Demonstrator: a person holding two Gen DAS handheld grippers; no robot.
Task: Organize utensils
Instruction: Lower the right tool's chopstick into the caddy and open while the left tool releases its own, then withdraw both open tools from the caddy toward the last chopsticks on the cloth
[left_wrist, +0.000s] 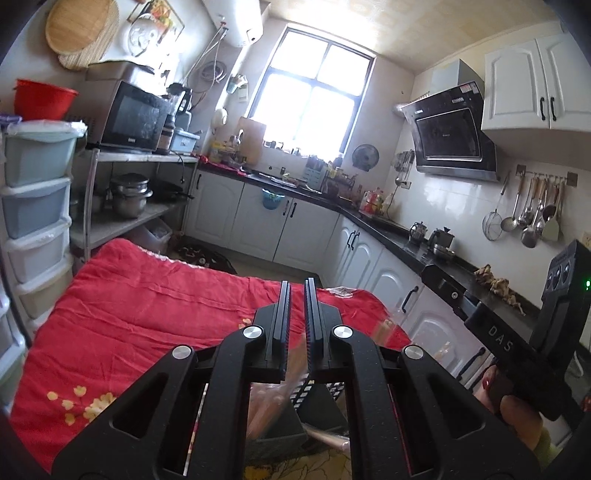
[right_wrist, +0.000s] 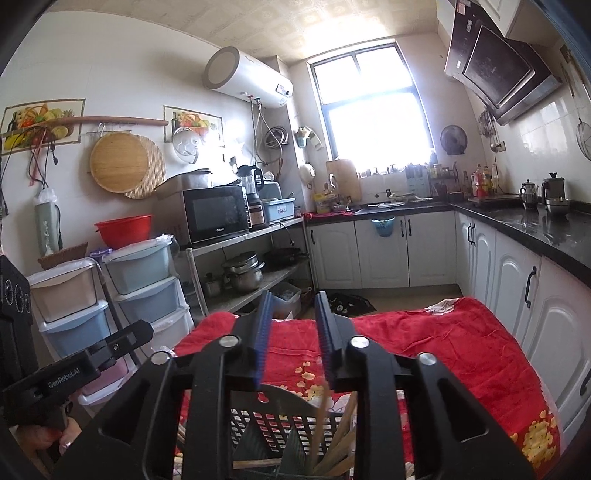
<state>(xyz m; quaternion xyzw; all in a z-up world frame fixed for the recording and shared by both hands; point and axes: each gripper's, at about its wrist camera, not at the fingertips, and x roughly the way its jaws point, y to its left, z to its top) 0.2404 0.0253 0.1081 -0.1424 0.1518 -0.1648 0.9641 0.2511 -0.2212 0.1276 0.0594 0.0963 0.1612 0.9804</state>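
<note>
My left gripper (left_wrist: 297, 291) hovers over the table's red flowered cloth (left_wrist: 147, 314), its black fingers shut with only a sliver between them. Under it lies a blurred clear wrap with brownish sticks (left_wrist: 269, 402), above the black perforated utensil holder (left_wrist: 280, 432); whether the pads pinch the wrap I cannot tell. In the right wrist view my right gripper (right_wrist: 293, 306) stands open just above the same holder (right_wrist: 280, 421), nothing between its blue pads. Several wooden chopsticks (right_wrist: 334, 454) lean in the holder's right compartment, one upright below the right finger.
The cloth-covered table (right_wrist: 443, 343) reaches away from me. White cabinets under a black counter (left_wrist: 424, 254) run along the right, with ladles hanging on the wall (left_wrist: 532, 214). Stacked plastic drawers (left_wrist: 33, 206) and a metal shelf with a microwave (left_wrist: 133, 118) stand left.
</note>
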